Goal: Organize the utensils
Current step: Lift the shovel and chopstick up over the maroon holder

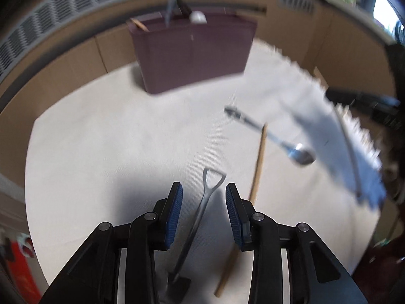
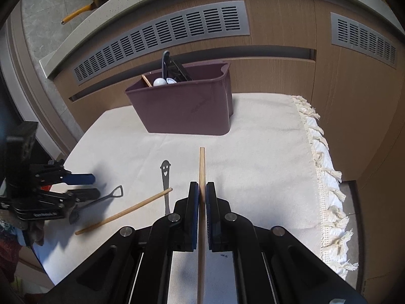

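R tongs [image 2: 202, 192] clenched on thin wooden chopstick [image 2: 202, 167]; L tongs [image 1: 203, 197] released over shovel-shaped metal spoon [image 1: 200, 212].

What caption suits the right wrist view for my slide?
Right gripper holds a chopstick before the utensil bin.

Maroon caddy [image 2: 187, 109] upright; chopstick [image 2: 201, 167] (wooden) clamped, spoon [image 2: 165, 177] flat.

Probably home kitchen: countertop [image 2: 141, 7], utensil caddy [image 2: 187, 109].
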The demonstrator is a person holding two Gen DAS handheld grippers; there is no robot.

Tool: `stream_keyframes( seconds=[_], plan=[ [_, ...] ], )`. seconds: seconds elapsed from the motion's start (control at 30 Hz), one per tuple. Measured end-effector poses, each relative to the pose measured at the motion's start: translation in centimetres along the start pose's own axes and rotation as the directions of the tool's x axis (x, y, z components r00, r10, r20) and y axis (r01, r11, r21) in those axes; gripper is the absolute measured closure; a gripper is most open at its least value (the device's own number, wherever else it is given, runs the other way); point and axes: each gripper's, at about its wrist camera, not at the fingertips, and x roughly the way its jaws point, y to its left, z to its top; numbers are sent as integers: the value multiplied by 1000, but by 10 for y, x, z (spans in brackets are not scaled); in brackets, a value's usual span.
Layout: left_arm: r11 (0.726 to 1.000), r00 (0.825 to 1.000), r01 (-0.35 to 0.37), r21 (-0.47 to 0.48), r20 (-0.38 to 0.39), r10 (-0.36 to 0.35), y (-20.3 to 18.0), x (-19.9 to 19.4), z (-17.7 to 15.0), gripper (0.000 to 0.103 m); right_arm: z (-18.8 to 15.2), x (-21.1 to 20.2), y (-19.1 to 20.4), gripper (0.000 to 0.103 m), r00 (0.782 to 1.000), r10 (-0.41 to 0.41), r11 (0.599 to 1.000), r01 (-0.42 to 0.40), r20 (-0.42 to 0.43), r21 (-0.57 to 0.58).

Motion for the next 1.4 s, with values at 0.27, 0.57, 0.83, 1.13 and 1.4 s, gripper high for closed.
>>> stream_keyframes(
  seconds=[0.27,0.57,0.83,1.13,1.4],
  plan=[
    [1000,1000,0,7,-31,0,-1,18,-2,73,-4,10,-9,98,1000,-13,1000,13,-28,19],
    [991,996,35,-127,87,-24,11,-2,-7,97,-1,7,-6,98,1000,-2,999,2,2,33],
    [963,954,101,-251,298,-23,19,-60,-8,103,-3,16,-7,96,992,20,999,-25,-124,-42],
    [952,923,135,-273,383,-21,27,-82,-2,103,-18,59,-3,92,973,-74,997,64,-220,-50],
    [955,919,129,-268,394,-13,21,-88,0,103,-10,57,8,98,978,-102,992,86,-184,-97]
  ],
)
